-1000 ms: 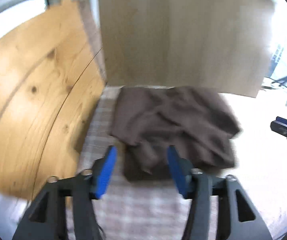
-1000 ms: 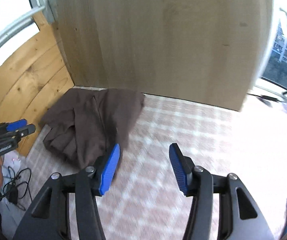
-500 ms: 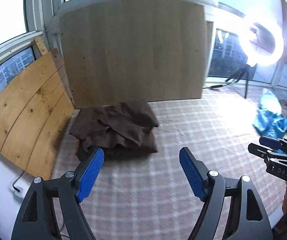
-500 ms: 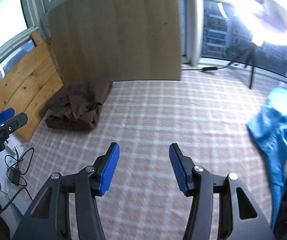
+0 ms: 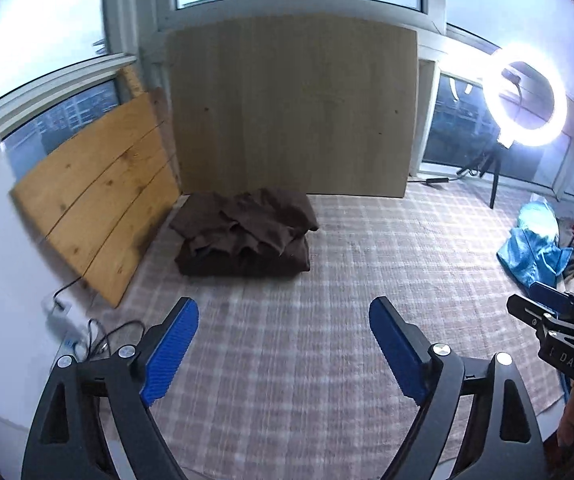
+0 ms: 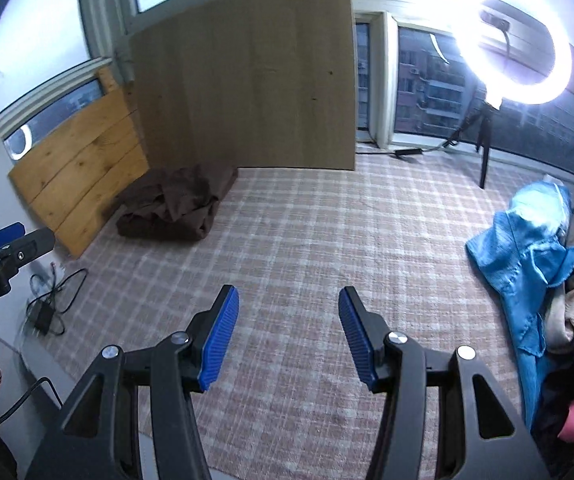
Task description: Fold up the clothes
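Observation:
A folded brown garment (image 5: pixel 243 234) lies on the checked cloth (image 5: pixel 327 360) at the back left, against the wooden boards; it also shows in the right wrist view (image 6: pixel 175 210). A heap of clothes with a blue garment (image 6: pixel 527 256) on top lies at the right edge; the blue garment also shows in the left wrist view (image 5: pixel 535 246). My left gripper (image 5: pixel 283 312) is open and empty, well back from the brown garment. My right gripper (image 6: pixel 289 298) is open and empty above the middle of the cloth, and shows at the right in the left wrist view (image 5: pixel 543 308).
A pale wooden board (image 5: pixel 291 108) stands at the back and a pine board (image 5: pixel 99 184) leans at the left. A lit ring light on a tripod (image 6: pixel 511 44) stands at the back right. A power strip with cables (image 6: pixel 47 312) lies off the left edge.
Both grippers have pulled back and up from the brown garment, which stays folded at the back left. The left gripper's jaws have opened wider. The blue clothes heap has come into view.

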The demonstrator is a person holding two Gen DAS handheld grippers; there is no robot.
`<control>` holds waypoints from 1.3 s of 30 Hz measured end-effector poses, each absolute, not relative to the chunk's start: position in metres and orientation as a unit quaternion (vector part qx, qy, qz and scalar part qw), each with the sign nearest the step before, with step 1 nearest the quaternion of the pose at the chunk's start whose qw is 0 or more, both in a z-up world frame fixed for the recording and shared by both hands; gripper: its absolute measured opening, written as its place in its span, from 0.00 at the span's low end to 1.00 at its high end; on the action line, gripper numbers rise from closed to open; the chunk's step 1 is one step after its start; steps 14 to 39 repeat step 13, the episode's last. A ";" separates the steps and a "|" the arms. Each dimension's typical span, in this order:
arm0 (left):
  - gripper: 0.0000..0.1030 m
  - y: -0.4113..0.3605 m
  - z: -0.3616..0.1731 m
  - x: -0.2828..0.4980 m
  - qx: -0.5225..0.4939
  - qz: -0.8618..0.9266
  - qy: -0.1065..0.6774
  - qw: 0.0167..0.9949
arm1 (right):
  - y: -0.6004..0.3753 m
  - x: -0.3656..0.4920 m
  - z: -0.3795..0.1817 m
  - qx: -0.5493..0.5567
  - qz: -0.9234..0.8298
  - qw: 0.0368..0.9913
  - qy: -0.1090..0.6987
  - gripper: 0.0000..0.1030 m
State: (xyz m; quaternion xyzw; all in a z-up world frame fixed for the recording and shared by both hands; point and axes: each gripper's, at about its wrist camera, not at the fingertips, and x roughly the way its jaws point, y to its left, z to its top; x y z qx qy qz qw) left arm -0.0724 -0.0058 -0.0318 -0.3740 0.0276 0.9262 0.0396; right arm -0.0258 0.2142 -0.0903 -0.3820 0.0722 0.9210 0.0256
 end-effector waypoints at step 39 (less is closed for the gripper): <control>0.88 0.011 -0.019 -0.023 -0.367 0.930 -0.009 0.008 | 0.232 0.002 -0.086 -0.379 0.924 -0.026 0.035 0.50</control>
